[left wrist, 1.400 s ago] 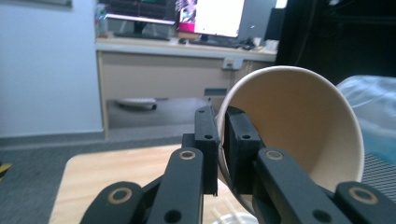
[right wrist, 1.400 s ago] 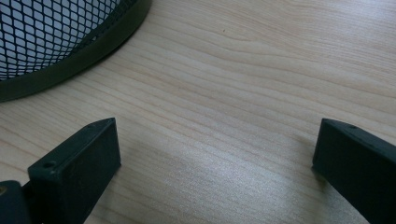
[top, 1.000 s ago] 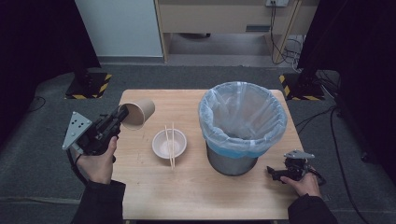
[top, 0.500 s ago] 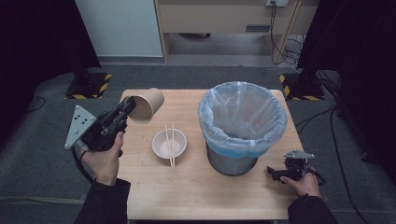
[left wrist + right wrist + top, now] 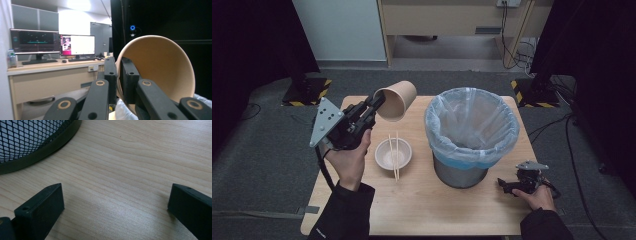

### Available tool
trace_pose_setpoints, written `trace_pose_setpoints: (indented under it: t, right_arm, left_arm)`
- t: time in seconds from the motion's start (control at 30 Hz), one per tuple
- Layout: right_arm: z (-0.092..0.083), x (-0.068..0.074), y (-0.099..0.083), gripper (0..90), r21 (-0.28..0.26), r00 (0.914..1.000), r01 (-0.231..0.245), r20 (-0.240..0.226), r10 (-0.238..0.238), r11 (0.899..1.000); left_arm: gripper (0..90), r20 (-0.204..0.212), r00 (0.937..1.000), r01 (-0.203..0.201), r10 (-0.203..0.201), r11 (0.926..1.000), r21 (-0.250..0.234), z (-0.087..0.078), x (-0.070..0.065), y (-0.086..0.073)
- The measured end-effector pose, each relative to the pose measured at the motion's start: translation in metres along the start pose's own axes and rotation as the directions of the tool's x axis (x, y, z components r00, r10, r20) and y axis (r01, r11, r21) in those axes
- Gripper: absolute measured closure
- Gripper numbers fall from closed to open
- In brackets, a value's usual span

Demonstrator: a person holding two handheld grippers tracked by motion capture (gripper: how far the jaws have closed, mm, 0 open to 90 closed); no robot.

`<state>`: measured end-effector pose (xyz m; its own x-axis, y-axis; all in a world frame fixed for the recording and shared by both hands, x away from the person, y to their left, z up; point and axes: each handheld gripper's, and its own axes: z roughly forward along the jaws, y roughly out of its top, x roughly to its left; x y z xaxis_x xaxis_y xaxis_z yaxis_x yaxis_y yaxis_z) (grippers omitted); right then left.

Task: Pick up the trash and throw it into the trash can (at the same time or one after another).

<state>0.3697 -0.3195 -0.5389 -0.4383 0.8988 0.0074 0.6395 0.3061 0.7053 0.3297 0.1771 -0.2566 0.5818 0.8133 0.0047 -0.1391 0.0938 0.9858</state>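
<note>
While clamped: cup rim (image 5: 119, 75) between jaws

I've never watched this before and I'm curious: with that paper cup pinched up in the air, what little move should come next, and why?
Probably carry the paper cup sideways over the lined bin. The left gripper is shut on its rim, clear of the table, but the cup is short of the bin's opening.

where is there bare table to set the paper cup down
Bare wood runs along the table's near edge, from the left hand across to the right gripper. The far left corner is bare too, beneath the paper cup pinched in the left gripper. The middle is crowded: bowl, chopsticks, bin.
</note>
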Motion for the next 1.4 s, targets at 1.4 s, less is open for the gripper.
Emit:
trace_pose_setpoints:
  t: [1.4]
  right_arm:
    - [0.000, 0.000, 0.000, 0.8, -0.004, 1.0000, 0.003, -0.005, -0.003, 1.000]
  left_arm:
    - [68.8, 0.206, 0.9771, 0.014, -0.054, 0.9817, 0.190, 0.104, -0.065, -0.048]
